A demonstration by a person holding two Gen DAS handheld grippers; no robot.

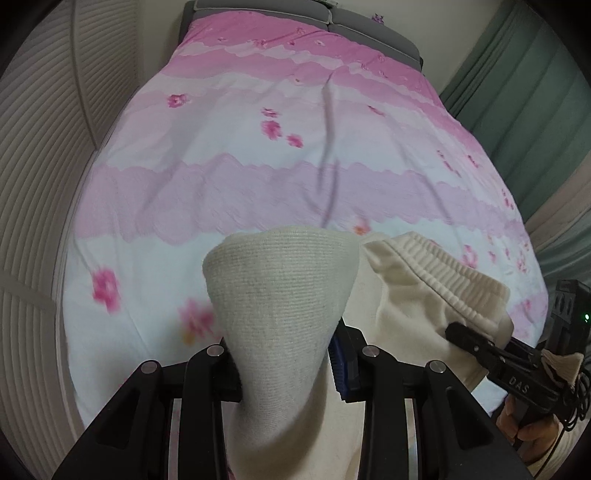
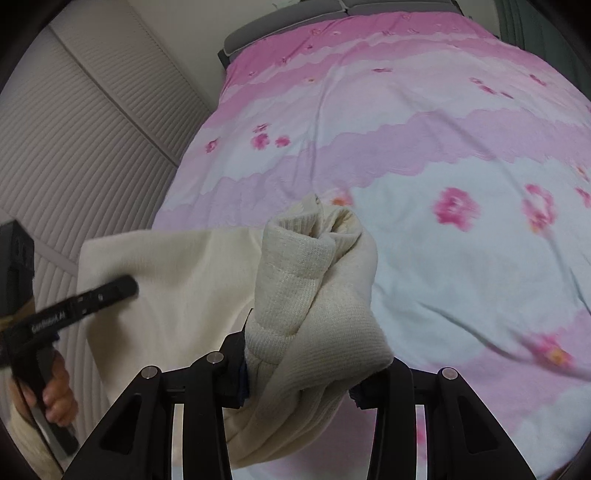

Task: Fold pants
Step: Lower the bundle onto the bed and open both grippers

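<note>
The pants [image 1: 424,295] are cream knit with a ribbed waistband and are held up over the near end of the bed between both grippers. My left gripper [image 1: 284,369] is shut on a ribbed cuff or edge that bulges up between its fingers. My right gripper [image 2: 299,369] is shut on a bunched, rolled part of the pants [image 2: 317,280]. The right gripper also shows in the left wrist view [image 1: 476,343] at the lower right, clamped on the fabric. The left gripper shows in the right wrist view [image 2: 99,295] at the left, against the hanging cloth.
The bed carries a pink and white flowered cover [image 1: 277,177] with a few creases. Louvred closet doors [image 1: 37,184] stand on the left. Green curtains [image 1: 535,92] hang on the right. A grey headboard [image 1: 258,7] lies at the far end.
</note>
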